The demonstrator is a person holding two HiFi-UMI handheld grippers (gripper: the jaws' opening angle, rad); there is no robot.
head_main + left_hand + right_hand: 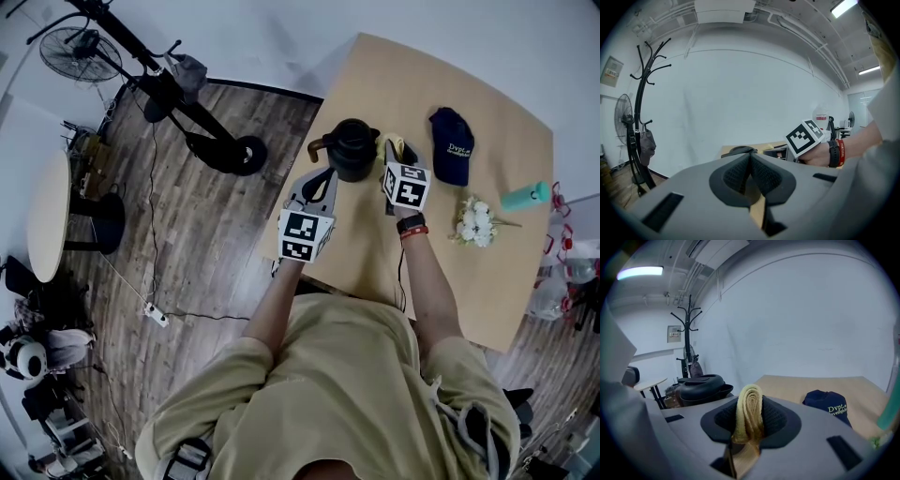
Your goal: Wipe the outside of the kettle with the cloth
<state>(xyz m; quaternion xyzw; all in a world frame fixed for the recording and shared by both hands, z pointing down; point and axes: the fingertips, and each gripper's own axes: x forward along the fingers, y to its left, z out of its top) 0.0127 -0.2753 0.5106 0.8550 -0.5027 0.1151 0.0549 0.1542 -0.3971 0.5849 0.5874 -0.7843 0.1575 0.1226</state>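
Right now my right gripper [391, 157] has its jaws clamped on the folded yellow cloth [749, 409] — the roll stands up between the pads, its end poking out past them. My left gripper [750, 171] has its jaws brought together at the tips with nothing between them. The black kettle [352, 148] stands upright on the wooden table [450, 272], close to the table's far left edge, its handle pointing left in the head view. Both grippers sit just on my side of it — the left near its front left, the right with the cloth just beside its right flank; I cannot tell whether cloth and kettle touch. Further right lie a navy cap [452, 145], some white flowers [476, 222] and a teal bottle [525, 195].
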